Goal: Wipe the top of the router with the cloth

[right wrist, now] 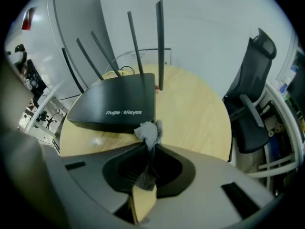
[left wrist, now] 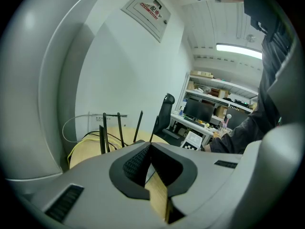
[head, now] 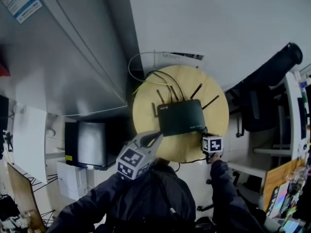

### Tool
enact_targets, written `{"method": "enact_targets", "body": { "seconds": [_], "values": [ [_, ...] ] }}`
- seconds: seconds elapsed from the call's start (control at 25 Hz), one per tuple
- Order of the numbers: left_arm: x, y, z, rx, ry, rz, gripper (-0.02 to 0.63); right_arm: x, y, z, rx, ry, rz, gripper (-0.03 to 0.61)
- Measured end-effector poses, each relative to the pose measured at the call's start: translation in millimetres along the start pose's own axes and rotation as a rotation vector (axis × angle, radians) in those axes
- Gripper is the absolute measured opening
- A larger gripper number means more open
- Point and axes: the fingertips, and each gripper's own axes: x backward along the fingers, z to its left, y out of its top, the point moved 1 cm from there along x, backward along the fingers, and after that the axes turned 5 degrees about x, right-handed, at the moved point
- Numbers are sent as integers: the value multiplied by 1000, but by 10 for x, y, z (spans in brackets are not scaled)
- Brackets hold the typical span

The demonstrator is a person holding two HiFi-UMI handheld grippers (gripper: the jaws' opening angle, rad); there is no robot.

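Just at router [right wrist: 116, 104] front edge, cloth [right wrist: 148, 131] in R claw [right wrist: 150, 144]

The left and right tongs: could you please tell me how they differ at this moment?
The right tongs are shut on a grey cloth; the left tongs are shut on nothing. The right tongs face the front edge of the router, the cloth close to it; the left tongs sit at its near left corner, looking past its antennas. Both hover over the near side of the round table.
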Motion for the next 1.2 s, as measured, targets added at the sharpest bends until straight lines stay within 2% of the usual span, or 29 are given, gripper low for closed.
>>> {"method": "enact_targets", "body": {
  "seconds": [0.44,1.04,1.2],
  "values": [
    [37,-22,4,-4,-9,4,2,-119,42,347,5,52,10,72],
    [137,-44,105,1,-9,-2,2,-150,227,1647,145,220,-30,72],
    [183,-47,156,7,0,-3,2,-189,227,1893,152,239,-26,72]
  ]
}}
